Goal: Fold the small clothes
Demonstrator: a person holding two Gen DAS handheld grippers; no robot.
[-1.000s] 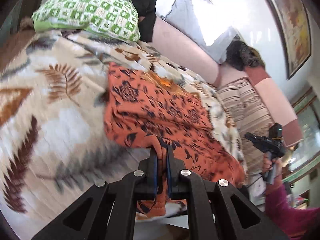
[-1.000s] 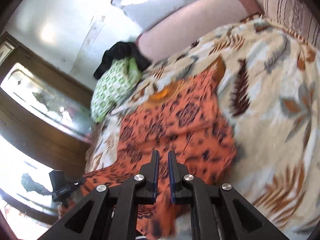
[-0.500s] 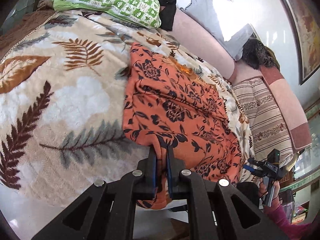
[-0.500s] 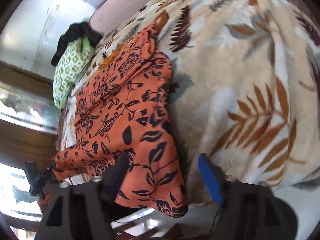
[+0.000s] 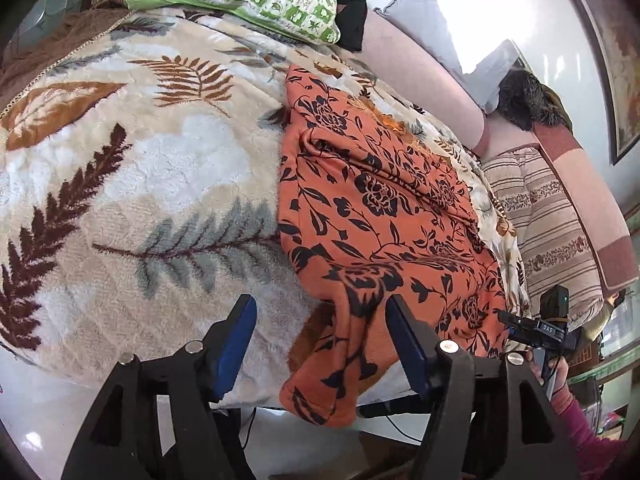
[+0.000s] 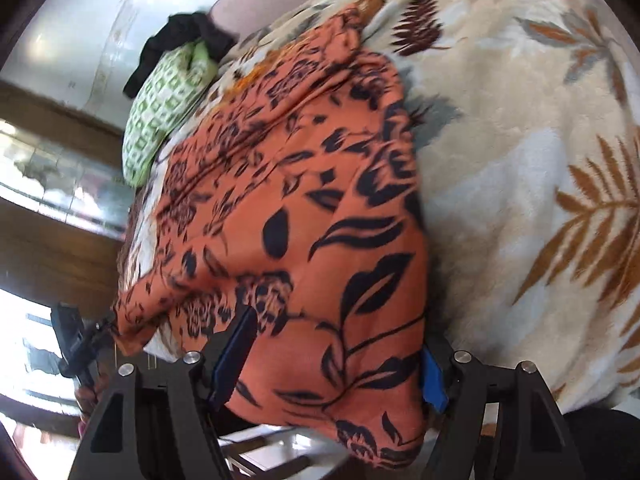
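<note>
now both tongs have let go: a second ago each was pinched on the orange floral garment (image 5: 372, 216), which lies spread on the leaf-print blanket (image 5: 120, 184) of the bed, its near hem hanging over the edge. the left tongs (image 5: 320, 344) are opening, blue pads clear of the cloth between them. the right tongs (image 6: 332, 364) stand spread and are easing slightly closed around a corner, apparently not pressing it, though blur clouds that view. both point steeply down and sit lower than before.
</note>
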